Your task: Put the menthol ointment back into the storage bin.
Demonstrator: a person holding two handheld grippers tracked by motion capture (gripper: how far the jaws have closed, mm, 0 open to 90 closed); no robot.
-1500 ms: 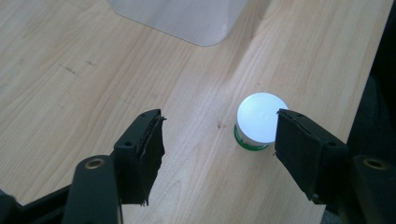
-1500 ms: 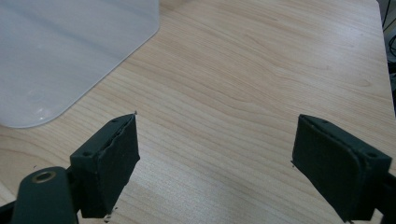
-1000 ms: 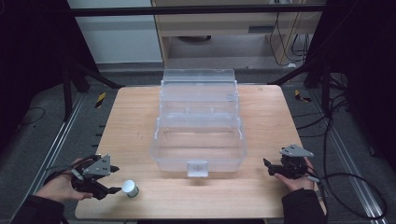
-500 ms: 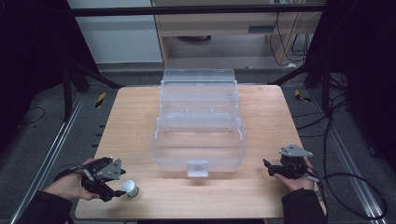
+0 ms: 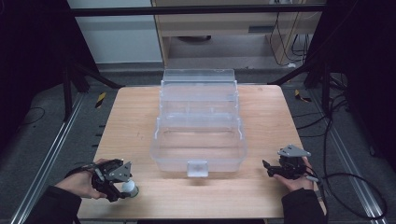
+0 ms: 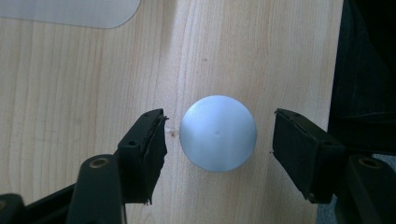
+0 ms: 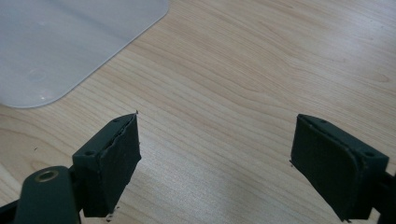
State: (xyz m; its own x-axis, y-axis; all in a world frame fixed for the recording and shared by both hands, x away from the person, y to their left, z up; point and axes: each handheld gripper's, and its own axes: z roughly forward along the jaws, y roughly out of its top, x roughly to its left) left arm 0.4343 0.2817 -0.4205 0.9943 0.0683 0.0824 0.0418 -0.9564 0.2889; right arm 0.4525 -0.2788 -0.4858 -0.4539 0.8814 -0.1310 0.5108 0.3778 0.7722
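Observation:
A small round object with a pale blue-grey top (image 6: 218,133) stands on the wooden table (image 5: 140,121) near its front left edge, and appears again as the round object (image 5: 129,188). My left gripper (image 6: 218,149) points down over it, one jaw on each side. Its jaws have just been closing, and narrow gaps remain between the pads and the object. My right gripper (image 7: 215,161) hovers open over bare wood at the front right, seen from above as the right gripper (image 5: 270,170), with nothing between its jaws.
A clear plastic lidded box (image 5: 198,123) with a front latch (image 5: 196,168) stands in the middle of the table; its corner (image 7: 60,46) lies left of my right jaws. The table's near edge (image 6: 337,70) runs close beside my left gripper.
My left gripper has moved right and down onto the round object, which now sits between its jaws. The right gripper has stayed put.

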